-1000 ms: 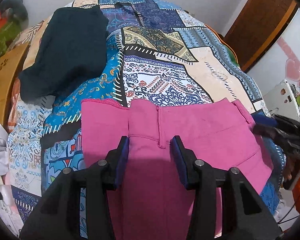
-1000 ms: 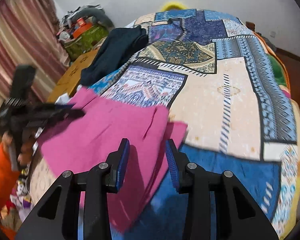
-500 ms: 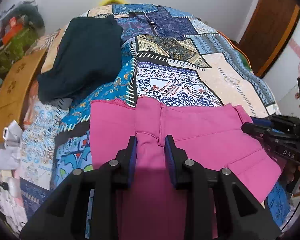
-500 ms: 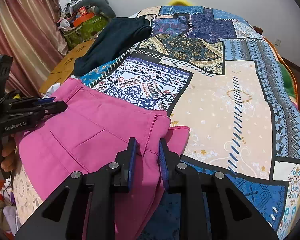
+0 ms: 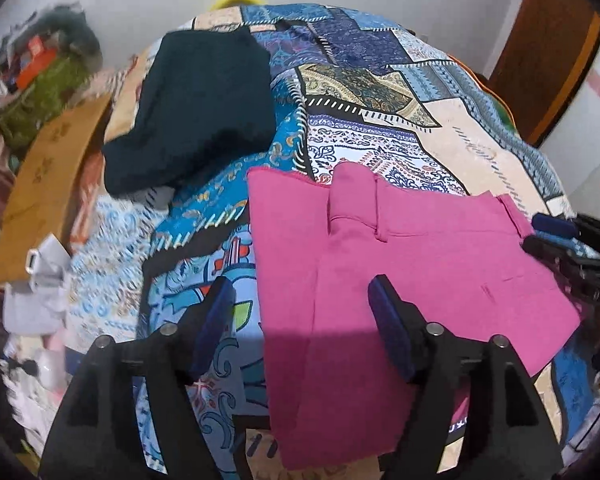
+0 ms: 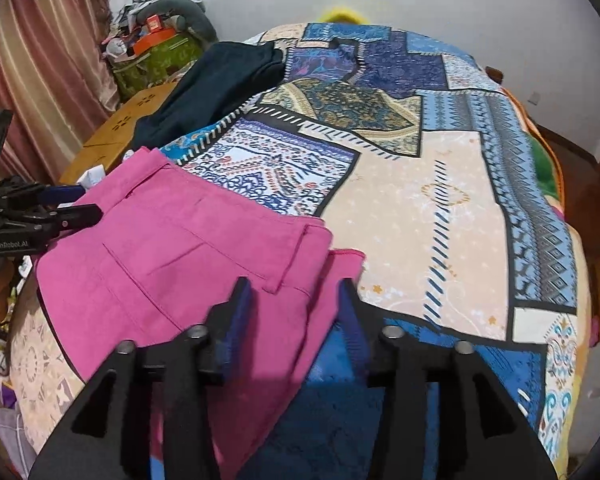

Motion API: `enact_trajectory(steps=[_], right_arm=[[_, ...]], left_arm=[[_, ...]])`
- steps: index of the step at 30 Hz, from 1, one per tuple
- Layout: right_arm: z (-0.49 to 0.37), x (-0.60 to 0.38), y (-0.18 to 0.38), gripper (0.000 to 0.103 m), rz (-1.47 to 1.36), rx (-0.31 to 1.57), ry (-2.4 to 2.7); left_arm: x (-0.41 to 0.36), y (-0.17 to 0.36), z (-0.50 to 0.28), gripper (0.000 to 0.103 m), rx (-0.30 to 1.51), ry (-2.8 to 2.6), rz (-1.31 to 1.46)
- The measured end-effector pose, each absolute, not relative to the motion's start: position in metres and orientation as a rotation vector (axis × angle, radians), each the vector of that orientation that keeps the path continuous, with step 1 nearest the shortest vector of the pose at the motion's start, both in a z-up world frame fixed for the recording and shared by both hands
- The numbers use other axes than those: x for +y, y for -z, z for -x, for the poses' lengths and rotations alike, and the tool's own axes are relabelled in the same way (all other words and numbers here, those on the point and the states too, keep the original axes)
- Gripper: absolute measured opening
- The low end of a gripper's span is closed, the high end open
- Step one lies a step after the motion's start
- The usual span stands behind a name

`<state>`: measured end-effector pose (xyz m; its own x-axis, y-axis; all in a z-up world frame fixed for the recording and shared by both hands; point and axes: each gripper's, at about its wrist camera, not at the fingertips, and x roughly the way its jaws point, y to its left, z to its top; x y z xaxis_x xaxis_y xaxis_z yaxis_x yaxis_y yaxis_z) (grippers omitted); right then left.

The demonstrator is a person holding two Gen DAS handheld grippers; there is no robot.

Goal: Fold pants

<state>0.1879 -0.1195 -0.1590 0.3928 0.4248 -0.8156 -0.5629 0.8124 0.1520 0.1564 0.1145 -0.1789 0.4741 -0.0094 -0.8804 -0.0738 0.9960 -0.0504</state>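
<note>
Left wrist view — both grippers' jaws just opened, released, above pink pants (image 5: pixel 400 280) on bedspread (image 5: pixel 380 92).

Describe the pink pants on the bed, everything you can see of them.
The pink pants are of plain matte woven cloth and lie flat on the patchwork bedspread, waistband towards the wall. A belt loop, a pressed crease and a slit pocket show. Their lower part hangs over the bed's near edge. Both grippers' jaws have just been opening; no pad presses the cloth.

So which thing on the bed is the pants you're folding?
Find the big patchwork bedspread covering the bed. At its near edge lie the pink pants, spread flat. They are the only plain pink thing; the dark garment farther back is nearly black.
</note>
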Motion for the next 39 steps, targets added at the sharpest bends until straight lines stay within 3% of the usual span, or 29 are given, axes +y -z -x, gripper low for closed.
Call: enact_trajectory(steps=[4, 8, 15, 18, 20, 22, 25, 29, 39], right_arm=[[-0.188, -0.130, 0.160, 0.061, 0.105, 1.022, -0.614], [-0.186, -0.142, 0.166, 0.062, 0.019, 1.094, -0.628], [-0.190, -0.146, 0.176, 0.064, -0.084, 1.152, -0.665], [-0.191, -0.143, 0.177, 0.057, -0.104, 1.156, -0.687], [-0.193, -0.143, 0.179, 0.044, -0.132, 1.165, -0.709], [-0.192, -0.139, 0.177, 0.031, -0.146, 1.165, -0.741], [-0.189, -0.130, 0.173, 0.024, -0.106, 1.138, -0.741], [-0.191, -0.127, 0.171, 0.011, -0.065, 1.110, -0.726], [-0.198, -0.121, 0.133, 0.008, -0.001, 0.977, -0.752]], left_arm=[[0.122, 0.185, -0.157, 0.076, 1.092, -0.022, 0.156], [0.127, 0.189, -0.158, 0.077, 1.104, 0.007, 0.204], [0.132, 0.191, -0.155, 0.067, 1.092, 0.064, 0.255], [0.133, 0.191, -0.155, 0.061, 1.091, 0.065, 0.272], [0.134, 0.190, -0.154, 0.056, 1.088, 0.060, 0.279], [0.133, 0.186, -0.153, 0.042, 1.076, 0.047, 0.273], [0.126, 0.177, -0.151, 0.010, 1.057, 0.033, 0.231], [0.112, 0.172, -0.149, 0.010, 1.041, -0.004, 0.122], [0.110, 0.137, -0.149, 0.010, 0.941, -0.037, 0.045]])
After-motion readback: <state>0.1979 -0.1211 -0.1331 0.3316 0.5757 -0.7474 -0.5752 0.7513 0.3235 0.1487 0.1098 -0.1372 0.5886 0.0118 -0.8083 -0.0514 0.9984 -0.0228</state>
